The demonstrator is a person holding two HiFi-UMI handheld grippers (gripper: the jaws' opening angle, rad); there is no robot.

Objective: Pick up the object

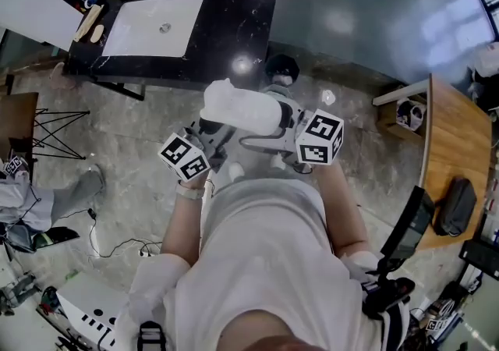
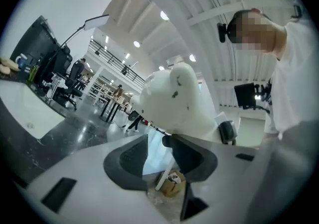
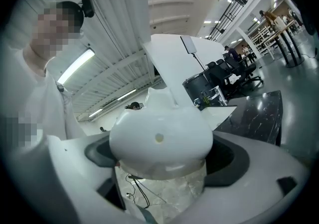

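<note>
The white object (image 1: 238,108) is up in the air in front of the person's chest, lying roughly level above the marble floor (image 1: 132,127), between the two tools. The right claw (image 3: 159,143) is pinching it. In the right gripper view the object's rounded white end fills the gap, with a dark pad pressed against it on either side. The left claw (image 2: 157,143) is spread. In the left gripper view floor shows through the gap between its jaws, and the object's bulging end sits just past and above their tips, against the tip of one jaw. Whether that side carries any weight, I can't tell. Beyond the person's hands stands a black desk (image 1: 234,22) with a white basin (image 1: 152,26) set into it. A curved wooden desk (image 1: 456,127) stands well off to the person's right.
</note>
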